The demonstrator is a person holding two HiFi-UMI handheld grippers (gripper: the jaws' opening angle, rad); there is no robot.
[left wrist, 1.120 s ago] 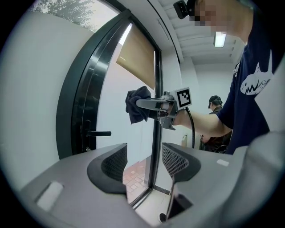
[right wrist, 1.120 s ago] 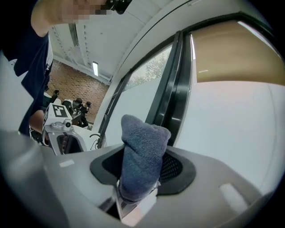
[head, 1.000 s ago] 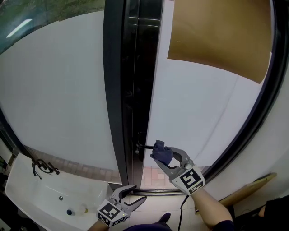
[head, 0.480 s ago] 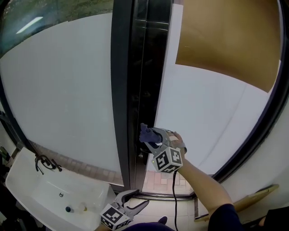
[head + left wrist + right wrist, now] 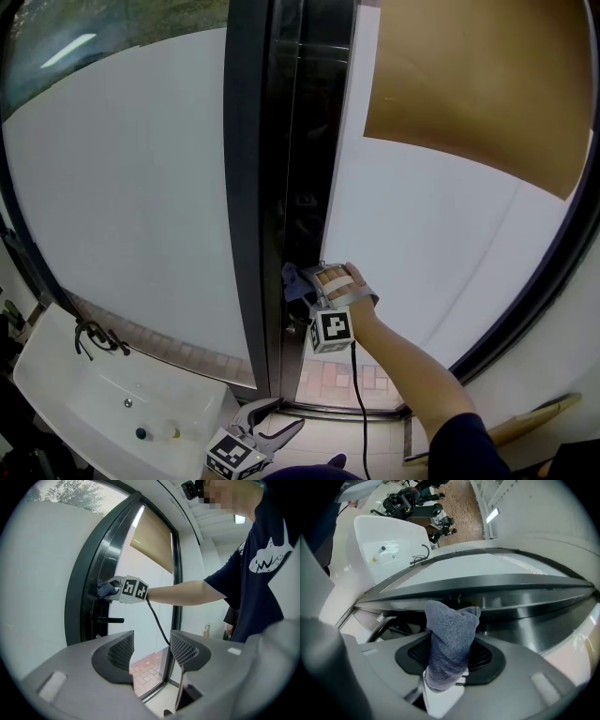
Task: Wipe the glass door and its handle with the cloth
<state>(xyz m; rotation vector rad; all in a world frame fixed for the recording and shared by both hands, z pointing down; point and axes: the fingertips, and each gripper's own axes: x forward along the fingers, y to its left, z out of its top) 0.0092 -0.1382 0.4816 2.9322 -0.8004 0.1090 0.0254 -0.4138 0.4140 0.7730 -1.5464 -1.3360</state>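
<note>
My right gripper [image 5: 302,279] is shut on a bunched blue cloth [image 5: 292,280], and its jaws have just been closing a little tighter on it. The cloth presses against the dark door frame [image 5: 281,141], just above the black lever handle [image 5: 298,325]. In the right gripper view the cloth [image 5: 450,641] stands up between the jaws, with the frame [image 5: 511,602] close ahead. The frosted glass door [image 5: 422,244] lies to the right. My left gripper [image 5: 274,431] hangs low and open, holding nothing; from it I see the handle [image 5: 108,619] below the cloth [image 5: 105,589].
A white sink [image 5: 103,403] with a dark tap [image 5: 94,339] sits at the lower left. A brown blind [image 5: 478,84] covers the door's upper right. A wooden board [image 5: 534,412] leans at the lower right. A fixed frosted pane [image 5: 131,187] is at the left.
My right gripper has carried the cloth left and up, from beside the handle onto the door frame, rolling over on the way. The left gripper has stayed where it was.
</note>
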